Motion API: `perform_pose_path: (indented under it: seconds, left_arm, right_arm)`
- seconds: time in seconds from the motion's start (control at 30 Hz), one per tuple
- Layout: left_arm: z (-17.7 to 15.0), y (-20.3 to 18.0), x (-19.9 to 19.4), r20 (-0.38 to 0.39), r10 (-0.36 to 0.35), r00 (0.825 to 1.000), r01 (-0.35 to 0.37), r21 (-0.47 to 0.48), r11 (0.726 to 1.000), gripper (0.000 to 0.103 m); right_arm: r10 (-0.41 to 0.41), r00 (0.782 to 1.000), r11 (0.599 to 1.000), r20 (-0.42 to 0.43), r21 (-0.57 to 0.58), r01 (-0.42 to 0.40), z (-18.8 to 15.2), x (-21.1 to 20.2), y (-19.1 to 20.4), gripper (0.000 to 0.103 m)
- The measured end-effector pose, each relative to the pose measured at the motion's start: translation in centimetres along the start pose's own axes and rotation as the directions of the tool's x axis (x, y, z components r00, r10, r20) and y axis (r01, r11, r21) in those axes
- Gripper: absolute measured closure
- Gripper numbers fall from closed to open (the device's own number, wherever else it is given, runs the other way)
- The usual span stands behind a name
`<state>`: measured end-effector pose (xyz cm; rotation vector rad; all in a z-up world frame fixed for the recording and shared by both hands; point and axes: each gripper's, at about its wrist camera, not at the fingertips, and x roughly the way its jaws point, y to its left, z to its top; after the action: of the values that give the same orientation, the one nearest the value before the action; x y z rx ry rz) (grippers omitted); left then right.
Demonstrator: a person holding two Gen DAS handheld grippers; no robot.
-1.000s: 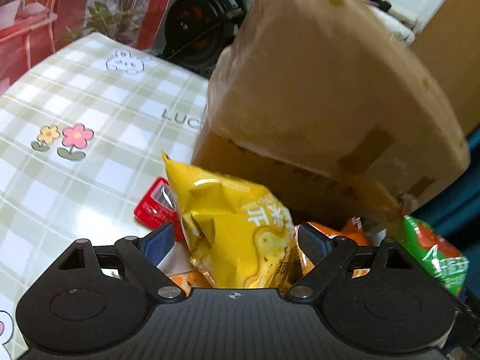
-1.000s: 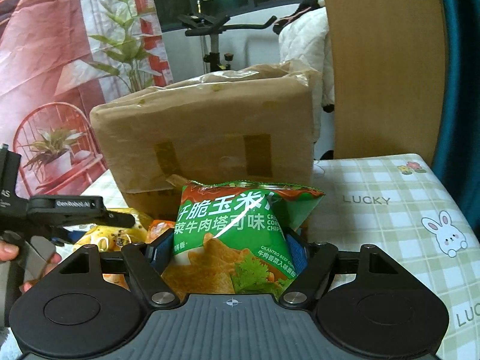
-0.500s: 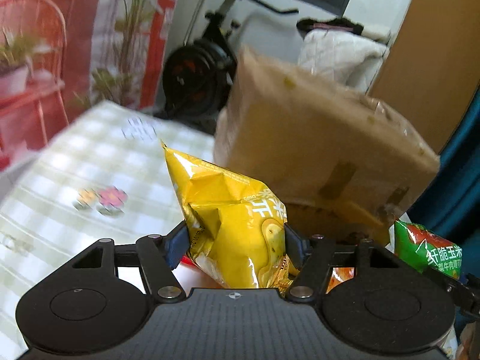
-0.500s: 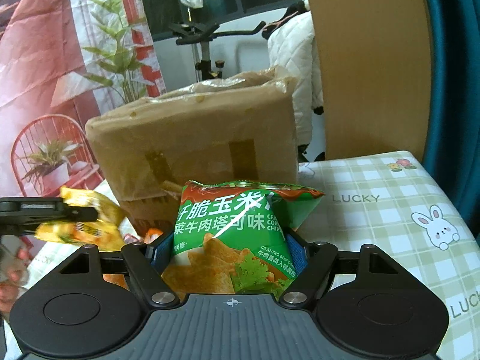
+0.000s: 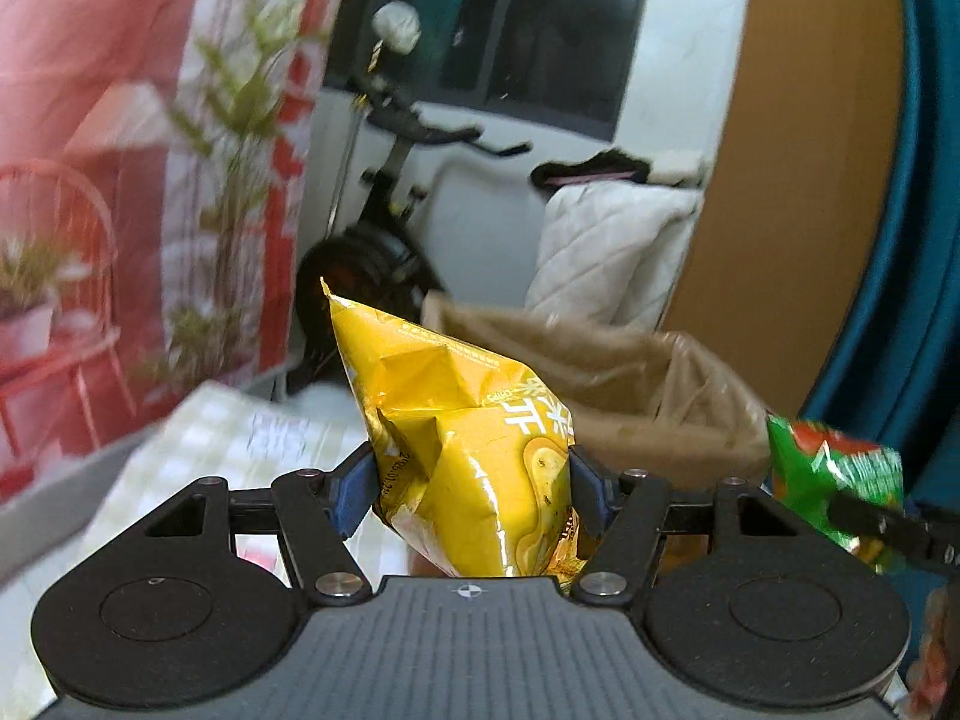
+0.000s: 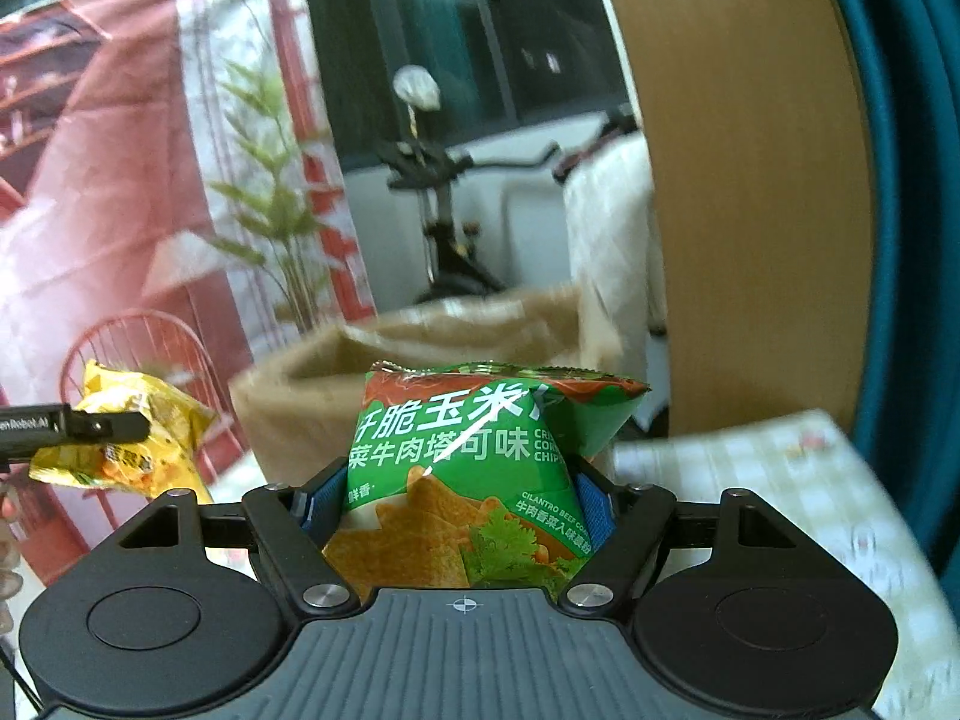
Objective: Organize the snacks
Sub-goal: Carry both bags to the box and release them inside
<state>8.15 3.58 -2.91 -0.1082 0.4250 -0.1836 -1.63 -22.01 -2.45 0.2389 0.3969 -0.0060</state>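
Note:
My left gripper (image 5: 471,489) is shut on a yellow snack bag (image 5: 474,456), its blue pads pressing both sides; the bag hangs in the air above the table. My right gripper (image 6: 459,501) is shut on a green corn chip bag (image 6: 468,468), held up the same way. Each view catches the other hand's load: the green bag (image 5: 834,480) at the right edge of the left wrist view, the yellow bag (image 6: 129,441) at the left of the right wrist view. Behind both bags stands a brown cardboard box (image 5: 636,384) with its top open (image 6: 372,372).
A checked tablecloth (image 6: 798,480) covers the table (image 5: 234,432). Behind the box are an exercise bike (image 5: 384,210), a white quilted cushion (image 5: 612,252), a wooden panel (image 6: 750,180) and a blue curtain (image 5: 900,300). A red printed backdrop (image 6: 108,180) hangs at the left.
The left gripper closed on the yellow bag and lifted it off the table. Both grippers rose, so the open top of the box now shows below the bags.

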Motion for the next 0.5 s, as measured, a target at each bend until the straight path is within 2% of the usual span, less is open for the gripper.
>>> perform_pose_path:
  seconds: [0.17, 0.23, 0.33, 0.4, 0.5]
  left_arm:
    - [3.9, -2.7, 1.8, 0.059, -0.043, 0.997, 0.037, 0.095, 0.995, 0.035]
    - [5.8, -3.8, 3.5, 0.068, -0.064, 0.996, 0.054, 0.143, 0.988, 0.034]
    - [7.6, -5.2, 6.7, 0.059, -0.058, 0.997, 0.045, 0.204, 0.978, 0.034]
    - [8.3, -5.8, 8.9, 0.046, -0.040, 0.998, 0.028, 0.240, 0.970, 0.034]
    - [8.5, -6.7, 12.5, -0.007, -0.005, 1.000, 0.007, 0.283, 0.959, 0.034]
  right_arm:
    - [0.010, 0.996, 0.995, 0.087, -0.104, -0.001, 4.9, 2.6, 0.7, 0.032]
    - [0.004, 0.994, 0.990, 0.106, -0.138, 0.011, 6.6, 4.6, 0.8, 0.032]
    - [-0.025, 0.988, 0.974, 0.154, -0.220, 0.059, 8.1, 7.9, 1.3, 0.032]
    - [-0.045, 0.988, 0.970, 0.151, -0.231, 0.079, 8.7, 10.4, 1.4, 0.032]
    - [-0.077, 0.992, 0.974, 0.099, -0.203, 0.096, 8.7, 14.2, 1.1, 0.032]
